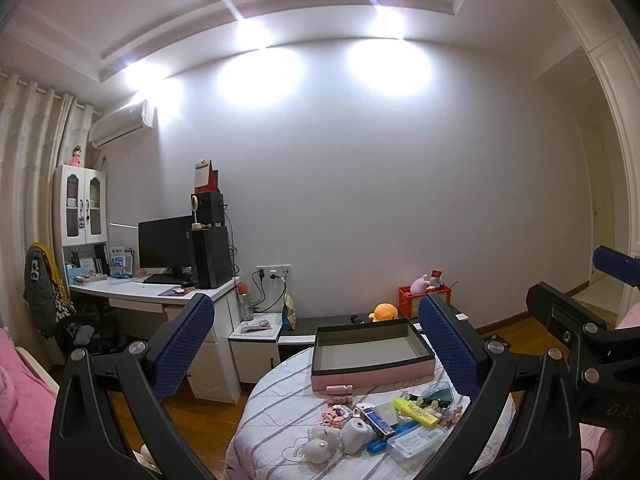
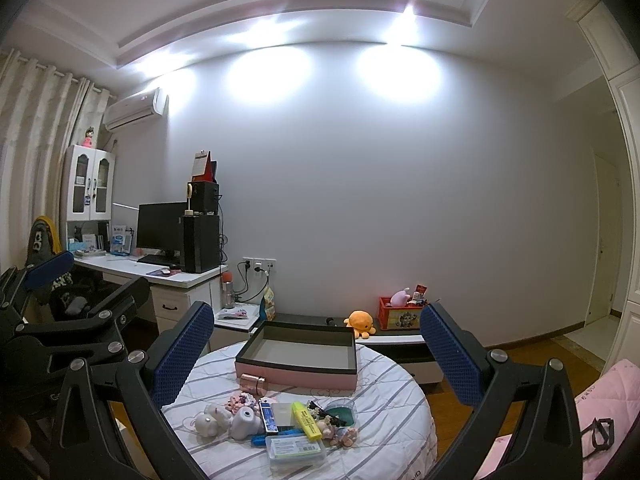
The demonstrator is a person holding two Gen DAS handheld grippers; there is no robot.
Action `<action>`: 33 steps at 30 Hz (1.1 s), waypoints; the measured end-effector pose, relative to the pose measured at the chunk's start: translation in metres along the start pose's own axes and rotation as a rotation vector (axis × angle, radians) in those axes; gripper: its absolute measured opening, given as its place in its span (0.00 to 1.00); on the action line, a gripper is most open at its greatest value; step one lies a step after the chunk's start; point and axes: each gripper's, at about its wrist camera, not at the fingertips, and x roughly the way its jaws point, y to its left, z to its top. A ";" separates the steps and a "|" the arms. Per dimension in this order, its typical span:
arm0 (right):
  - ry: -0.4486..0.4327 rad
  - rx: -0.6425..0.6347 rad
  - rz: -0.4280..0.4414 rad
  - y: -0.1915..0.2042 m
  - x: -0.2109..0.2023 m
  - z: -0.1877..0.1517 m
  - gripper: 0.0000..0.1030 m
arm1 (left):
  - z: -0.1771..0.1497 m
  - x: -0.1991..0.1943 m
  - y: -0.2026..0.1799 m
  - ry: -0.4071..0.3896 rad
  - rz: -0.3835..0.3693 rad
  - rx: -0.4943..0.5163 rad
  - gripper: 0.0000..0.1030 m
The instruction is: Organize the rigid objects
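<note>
The left gripper (image 1: 316, 344) hangs above the near edge of the round table with the striped grey-and-white cloth (image 1: 280, 408), its blue-padded fingers (image 1: 182, 348) spread wide with nothing between them. The right gripper (image 2: 318, 350) is beside it, equally wide open and empty.

Going left to right ahead of the fingers: two small white rounded figurines (image 2: 210, 420) lie nearest the left fingertip, then a white mushroom-shaped plastic piece (image 2: 245, 422), a copper-pink metal cylinder (image 2: 253, 383) lying on its side just beyond, a dark blue slim rectangular box (image 2: 269, 418), a clear plastic lidded case (image 2: 296, 450) closest to the camera, a yellow highlighter pen (image 2: 306, 420), and a dark green round lidded dish (image 2: 340, 408) toward the right fingertip.

Beyond all these, straight ahead between both finger pairs, sits the open shallow pink cardboard box with a grey lining (image 2: 298, 374), empty.

The highlighter's long axis runs roughly away from the fingers, slanting slightly left; I judge the right gripper nearer to it, and closing across its width would suit.
</note>
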 end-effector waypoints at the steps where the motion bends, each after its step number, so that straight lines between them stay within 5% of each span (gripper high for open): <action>1: 0.000 0.000 0.000 0.001 0.000 0.000 1.00 | 0.000 -0.001 0.000 0.000 0.000 0.002 1.00; 33: 0.049 -0.018 -0.010 0.004 0.018 -0.013 1.00 | -0.025 0.017 0.003 0.060 -0.043 0.014 1.00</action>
